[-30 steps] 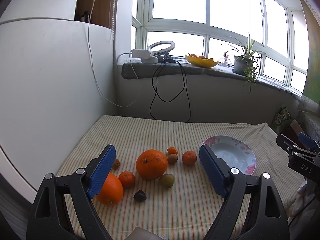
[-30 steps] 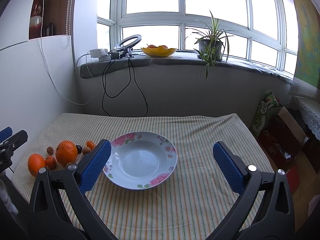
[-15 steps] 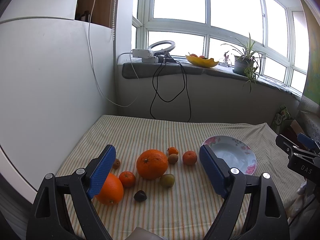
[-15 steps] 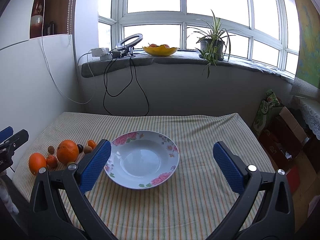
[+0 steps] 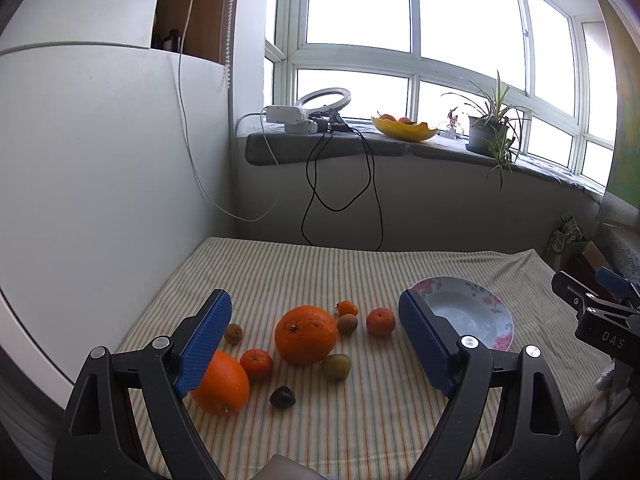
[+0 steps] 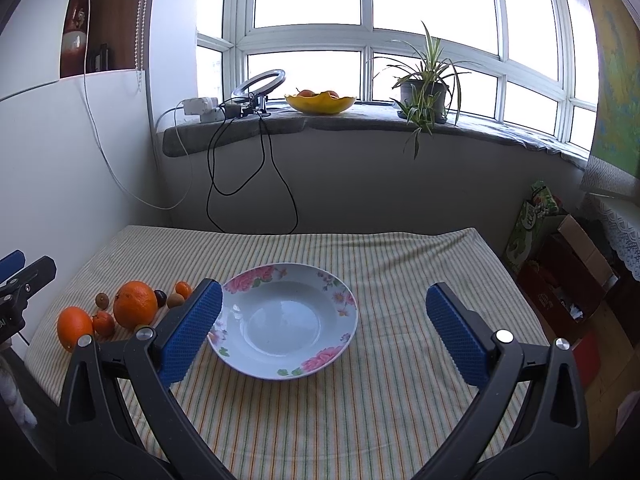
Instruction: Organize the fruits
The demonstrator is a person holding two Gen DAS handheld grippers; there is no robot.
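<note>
Two grippers gaped wide, empty | left gripper point(image 5: 316, 344) hovered above the fruits point(image 5: 306, 335) on striped cloth point(image 5: 360, 420) | right gripper point(image 6: 322, 334) hovered over flowered plate point(image 6: 280, 276), fruits left.

The table point(image 6: 400, 400) carries a cloth of fine cream, green and orange stripes. The plate point(image 6: 348, 320) is pale blue-white, with pink flowers and green leaves around its rim. Left of the plate, the large orange point(image 5: 306, 334) and the second orange point(image 5: 224, 386) are deep orange, as are the small mandarins point(image 5: 381, 322). One small fruit point(image 5: 336, 367) is yellow-green, another point(image 5: 282, 397) near-black, and two point(image 5: 347, 323) are brown. Both the left gripper point(image 5: 316, 344) and the right gripper point(image 6: 324, 332) have black frames and textured blue pads point(image 6: 192, 336). Behind the plate, the windowsill bowl point(image 6: 320, 103) is yellow, and the cables point(image 6: 256, 168) are black.
</note>
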